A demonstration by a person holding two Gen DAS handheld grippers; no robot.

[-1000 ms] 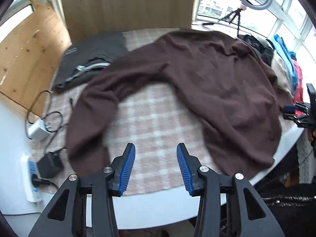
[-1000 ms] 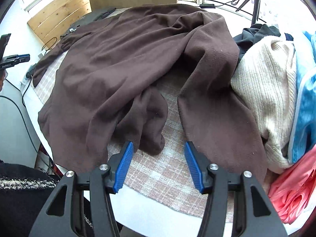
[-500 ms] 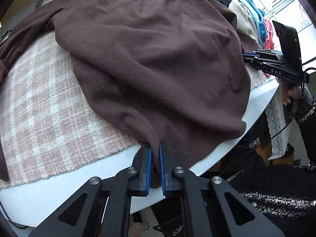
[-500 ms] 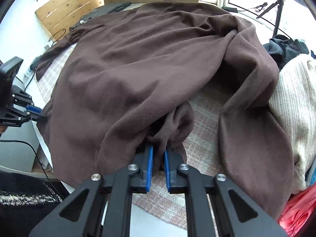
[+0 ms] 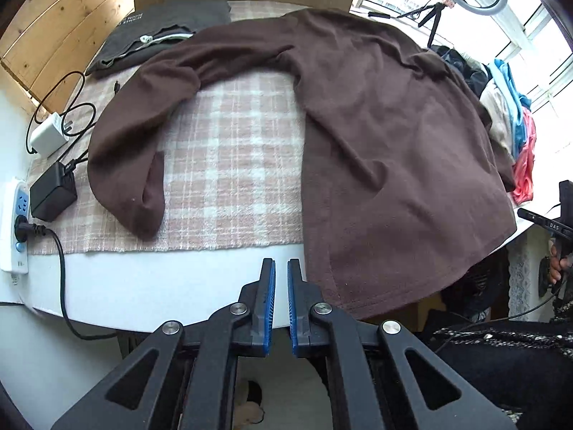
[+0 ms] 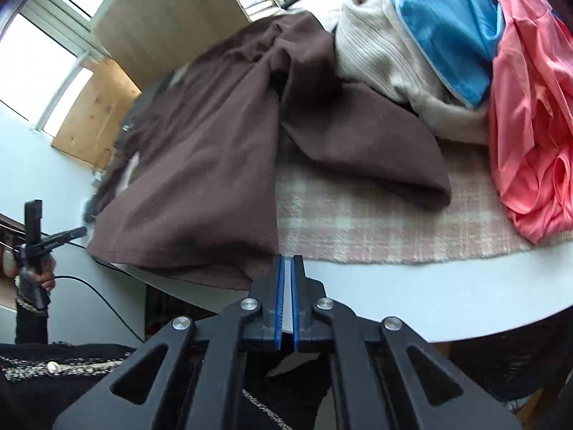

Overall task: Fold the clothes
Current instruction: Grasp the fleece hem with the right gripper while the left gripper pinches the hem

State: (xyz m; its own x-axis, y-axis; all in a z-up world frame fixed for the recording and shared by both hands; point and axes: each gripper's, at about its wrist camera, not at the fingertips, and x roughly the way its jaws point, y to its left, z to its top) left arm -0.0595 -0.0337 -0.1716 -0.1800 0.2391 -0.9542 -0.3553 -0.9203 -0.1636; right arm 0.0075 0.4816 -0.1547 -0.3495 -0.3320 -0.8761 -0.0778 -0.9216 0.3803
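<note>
Left gripper: we see its blue pads pressed nearly together over the bare white table edge, nothing between them
Right gripper: we see its pads pressed together too, with no cloth in them, at the table's near rim just beside the sweater's hem
Brown sweater: spread across the round table on a pink-and-white plaid cloth; its hem hangs over the near edge, one sleeve curls out to the left with the cuff folded back
Clothes pile: cream knit, blue and pink garments heaped past the sweater's other sleeve
Dark folded garment: at the far side; we make out pale lettering on it but cannot read it
Writing: "DAS" on the other gripper's body at the left view's edge
Chargers: black and white bricks beside a power strip
</note>
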